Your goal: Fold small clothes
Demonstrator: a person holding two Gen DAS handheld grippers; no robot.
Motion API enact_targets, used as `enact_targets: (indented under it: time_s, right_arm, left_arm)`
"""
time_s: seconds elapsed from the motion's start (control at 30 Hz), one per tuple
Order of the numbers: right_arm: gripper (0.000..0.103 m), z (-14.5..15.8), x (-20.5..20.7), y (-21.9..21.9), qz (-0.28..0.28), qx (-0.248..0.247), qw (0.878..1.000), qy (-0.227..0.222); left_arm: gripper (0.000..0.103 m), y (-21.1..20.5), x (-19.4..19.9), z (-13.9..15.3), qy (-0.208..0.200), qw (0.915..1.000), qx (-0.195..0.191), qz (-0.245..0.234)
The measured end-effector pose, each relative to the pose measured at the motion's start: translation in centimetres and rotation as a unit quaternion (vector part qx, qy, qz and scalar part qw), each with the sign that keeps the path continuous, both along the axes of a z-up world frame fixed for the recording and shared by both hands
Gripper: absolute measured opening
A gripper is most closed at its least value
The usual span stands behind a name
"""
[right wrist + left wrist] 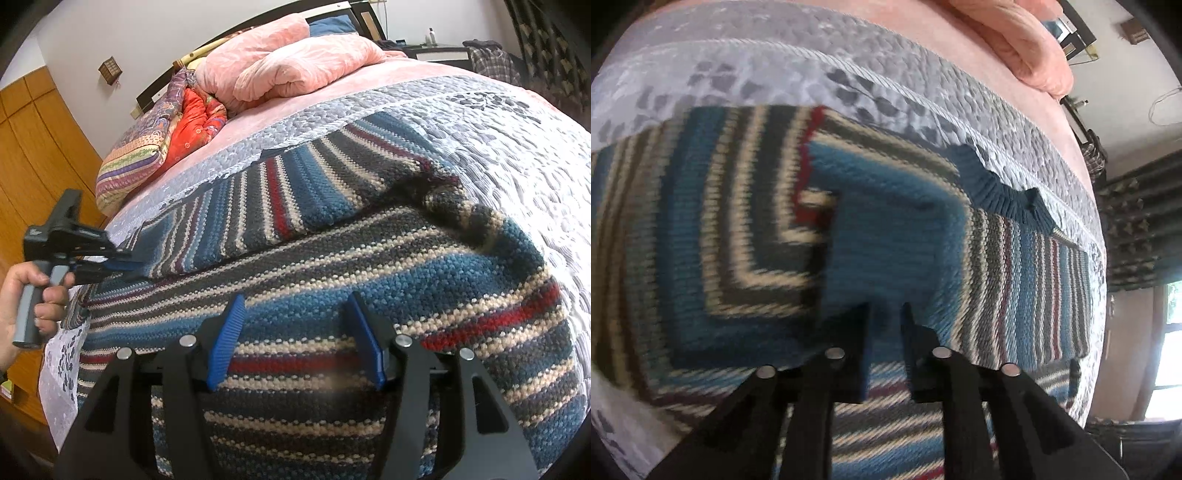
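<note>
Chunky striped sweater (pixel 332 236) looks soft, floppy; left hand-held gripper (pixel 884 310) pinches its sleeve cuff, right hand-held gripper (pixel 295 306) spread, hem at six o'clock

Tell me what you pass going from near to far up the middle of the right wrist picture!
Right tool → striped sweater → grey quilt → pink sheet → pink duvet → headboard.
</note>
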State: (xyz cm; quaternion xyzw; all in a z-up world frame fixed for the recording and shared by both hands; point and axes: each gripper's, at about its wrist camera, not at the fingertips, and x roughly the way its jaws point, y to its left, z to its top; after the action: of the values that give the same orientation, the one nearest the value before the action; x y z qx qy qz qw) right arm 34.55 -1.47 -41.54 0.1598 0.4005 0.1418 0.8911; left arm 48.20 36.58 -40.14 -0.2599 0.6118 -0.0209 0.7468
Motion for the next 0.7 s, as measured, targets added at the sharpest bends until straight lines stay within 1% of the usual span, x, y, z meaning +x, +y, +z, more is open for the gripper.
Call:
enact_targets:
  time_s: [0.03,0.1,0.17,0.23,0.3,0.33,0.4,0.43,0.47,0.53,0.6,0.67,0.7]
  right_arm:
    - [0.058,0.0,0.0,0.0,0.000,-0.001,1.000,0.000]
    - [0.058,0.0,-0.1,0.1,0.001,-0.004,1.000,0.000]
    - [0.059,0.0,-0.1,0.2,0.002,-0.007,1.000,-0.001]
    - [0.059,0.0,-0.1,0.4,0.003,-0.011,1.000,-0.002]
    - [0.060,0.2,-0.2,0.6,0.003,-0.014,1.000,-0.004]
    - [0.060,0.2,-0.2,0.6,0.003,-0.014,1.000,-0.004]
    - [0.060,0.3,-0.2,0.6,0.002,-0.015,1.000,-0.005]
    - [0.060,0.4,-0.2,0.5,0.001,-0.016,1.000,-0.006]
    - [0.060,0.4,-0.2,0.6,0.000,-0.017,1.000,-0.007]
    - [0.060,0.3,-0.2,0.7,-0.001,-0.024,1.000,-0.006]
    - [0.060,0.2,-0.2,0.9,-0.001,-0.031,1.000,-0.005]
    - [0.060,0.2,-0.2,1.0,-0.002,-0.037,0.999,-0.005]
    - [0.060,0.2,-0.2,1.1,-0.003,-0.041,0.999,-0.005]
  left_arm:
    - [0.031,1.2,-0.6,0.7,-0.006,0.9999,-0.007,0.008]
    - [0.055,4.0,-2.0,2.0,-0.023,0.9992,-0.008,0.033]
    - [0.067,7.9,-4.4,3.6,-0.046,0.9962,-0.018,0.072]
    - [0.071,11.8,-6.8,4.9,-0.064,0.9910,-0.024,0.115]
    - [0.074,17.3,-10.1,6.2,-0.077,0.9832,-0.007,0.165]
    - [0.075,19.2,-11.1,6.4,-0.080,0.9796,0.002,0.184]
    - [0.075,25.0,-14.8,6.6,-0.091,0.9640,0.005,0.250]
    - [0.075,27.1,-16.4,6.5,-0.094,0.9562,0.007,0.277]
    - [0.075,29.6,-18.1,6.2,-0.096,0.9469,0.009,0.307]
    - [0.075,33.8,-21.1,4.9,-0.094,0.9275,0.001,0.362]
    - [0.075,36.2,-22.7,3.4,-0.091,0.9134,-0.017,0.396]
    - [0.075,37.6,-23.4,1.8,-0.091,0.9041,-0.040,0.416]
    - [0.074,38.0,-23.4,1.0,-0.094,0.9014,-0.049,0.420]
